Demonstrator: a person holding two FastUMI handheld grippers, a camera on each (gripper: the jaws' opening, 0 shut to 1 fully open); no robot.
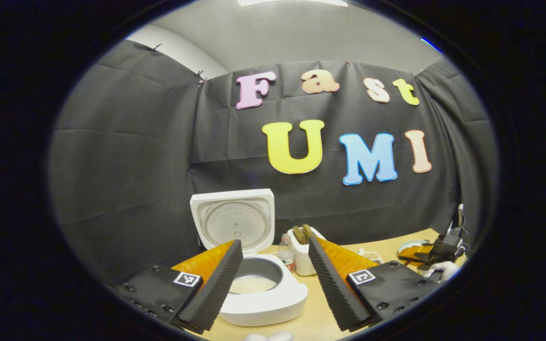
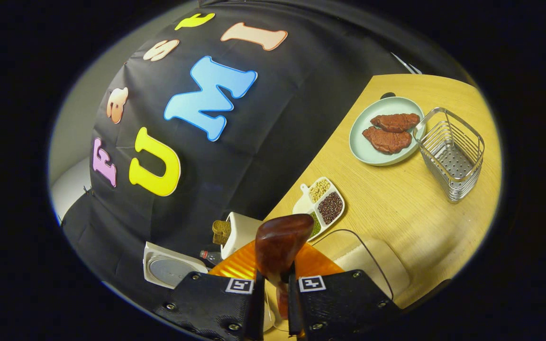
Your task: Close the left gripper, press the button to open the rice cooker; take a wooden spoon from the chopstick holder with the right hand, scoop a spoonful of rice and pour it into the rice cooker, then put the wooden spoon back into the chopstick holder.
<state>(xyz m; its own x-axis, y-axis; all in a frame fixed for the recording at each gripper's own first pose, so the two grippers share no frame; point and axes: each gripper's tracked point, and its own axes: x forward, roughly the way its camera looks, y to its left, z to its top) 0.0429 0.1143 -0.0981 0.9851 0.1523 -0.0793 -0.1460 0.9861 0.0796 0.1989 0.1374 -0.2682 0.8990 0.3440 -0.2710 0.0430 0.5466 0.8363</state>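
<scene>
The right gripper (image 2: 273,303) clamps its fingers on the wooden spoon (image 2: 280,246), bowl pointing forward beyond the fingertips, while the left gripper (image 1: 273,284), fingers spread wide, frames the open rice cooker (image 1: 254,279) just ahead.

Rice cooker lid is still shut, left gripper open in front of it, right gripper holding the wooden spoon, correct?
Not quite: in the left gripper view the rice cooker lid stands open. The left gripper is open; the right gripper grips the wooden spoon.
</scene>
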